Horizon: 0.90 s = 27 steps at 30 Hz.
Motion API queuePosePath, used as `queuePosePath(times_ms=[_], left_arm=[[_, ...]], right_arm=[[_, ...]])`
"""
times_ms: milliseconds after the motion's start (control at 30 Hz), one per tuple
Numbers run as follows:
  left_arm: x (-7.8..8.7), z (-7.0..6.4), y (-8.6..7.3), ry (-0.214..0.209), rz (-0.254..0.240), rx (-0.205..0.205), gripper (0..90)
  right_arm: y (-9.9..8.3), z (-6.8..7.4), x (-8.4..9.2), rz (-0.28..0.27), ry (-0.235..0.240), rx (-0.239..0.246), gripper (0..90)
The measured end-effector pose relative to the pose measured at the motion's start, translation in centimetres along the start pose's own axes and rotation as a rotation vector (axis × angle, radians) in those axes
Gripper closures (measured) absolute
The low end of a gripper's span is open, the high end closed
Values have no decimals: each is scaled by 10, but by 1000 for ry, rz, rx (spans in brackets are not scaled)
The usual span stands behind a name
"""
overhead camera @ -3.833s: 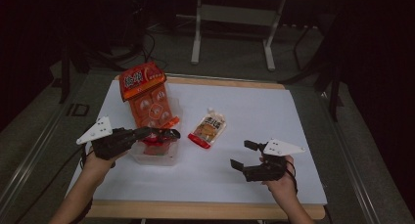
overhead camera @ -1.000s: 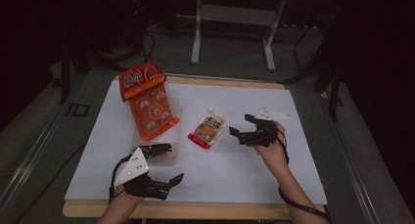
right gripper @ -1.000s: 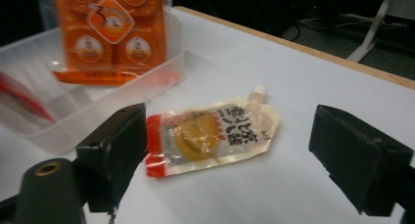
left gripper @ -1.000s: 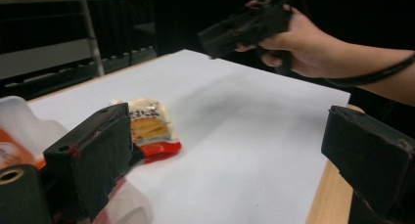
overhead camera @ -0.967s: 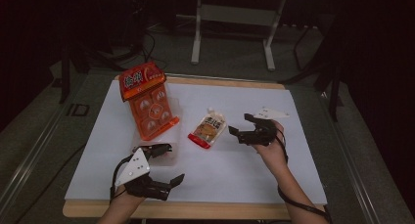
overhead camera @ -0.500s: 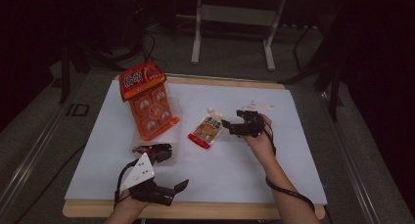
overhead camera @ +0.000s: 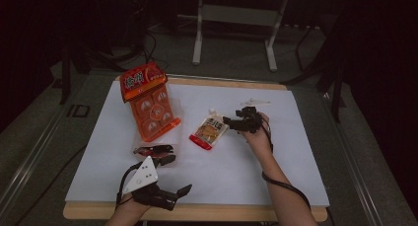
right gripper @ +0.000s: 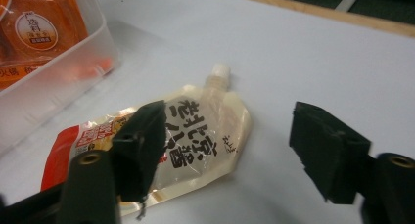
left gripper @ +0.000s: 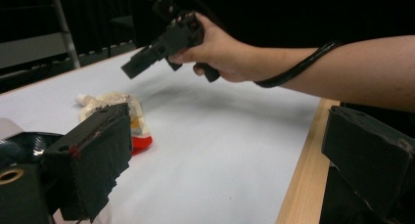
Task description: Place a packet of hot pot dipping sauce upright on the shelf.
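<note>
Right gripper view has the right gripper (right gripper: 230, 150) hanging just over the spouted pouch (right gripper: 195, 141), jaws apart with nothing pinched. They've just been closing in, and the pouch body lies under the gap, mostly toward the left jaw. Pouch is a soft, glossy, cream plastic sachet with black lettering, a red bottom band and a small white cap. Its long axis runs from the cap at about 1 o'clock down to the red end at about 8 o'clock, so the jaws sit roughly across its width.

High view: pouch (overhead camera: 209, 132) lies at 9 o'clock from the right gripper (overhead camera: 235, 122), just beside it. Left gripper (overhead camera: 170, 195) is well apart at the near table edge, wide open, empty. Orange snack pack (overhead camera: 150, 107) in its clear tub sits around 10 o'clock.
</note>
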<state>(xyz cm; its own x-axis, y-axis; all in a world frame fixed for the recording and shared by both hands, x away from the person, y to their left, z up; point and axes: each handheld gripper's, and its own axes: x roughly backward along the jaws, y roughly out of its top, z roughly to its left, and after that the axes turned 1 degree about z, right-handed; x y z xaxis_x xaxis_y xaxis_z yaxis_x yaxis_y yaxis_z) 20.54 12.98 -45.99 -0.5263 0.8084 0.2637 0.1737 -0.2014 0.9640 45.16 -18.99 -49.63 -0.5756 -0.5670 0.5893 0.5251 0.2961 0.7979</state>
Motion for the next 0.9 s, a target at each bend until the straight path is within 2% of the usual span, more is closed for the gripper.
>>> queuePosePath(times_ms=[67,233,333,500,700,900], left_arm=[[0,1,0,-2,-11,6,53],[-3,-2,-2,-8,5,-5,53],[-3,-3,-1,-13,-1,-6,51],[-3,-5,-1,-21,-6,-2,40],[-5,-4,-2,-20,-4,3,40],[-6,-2,-3,-17,4,17,40]], right_arm=[[0,0,-4,13,-2,-3,344],[-2,-3,-18,47,-24,-16,424],[-4,-5,-23,52,-26,-31,437],[-7,-6,-38,83,-49,-24,461],[-9,-7,-48,114,-57,-25,498],[-10,-4,-52,136,-52,-18,580]])
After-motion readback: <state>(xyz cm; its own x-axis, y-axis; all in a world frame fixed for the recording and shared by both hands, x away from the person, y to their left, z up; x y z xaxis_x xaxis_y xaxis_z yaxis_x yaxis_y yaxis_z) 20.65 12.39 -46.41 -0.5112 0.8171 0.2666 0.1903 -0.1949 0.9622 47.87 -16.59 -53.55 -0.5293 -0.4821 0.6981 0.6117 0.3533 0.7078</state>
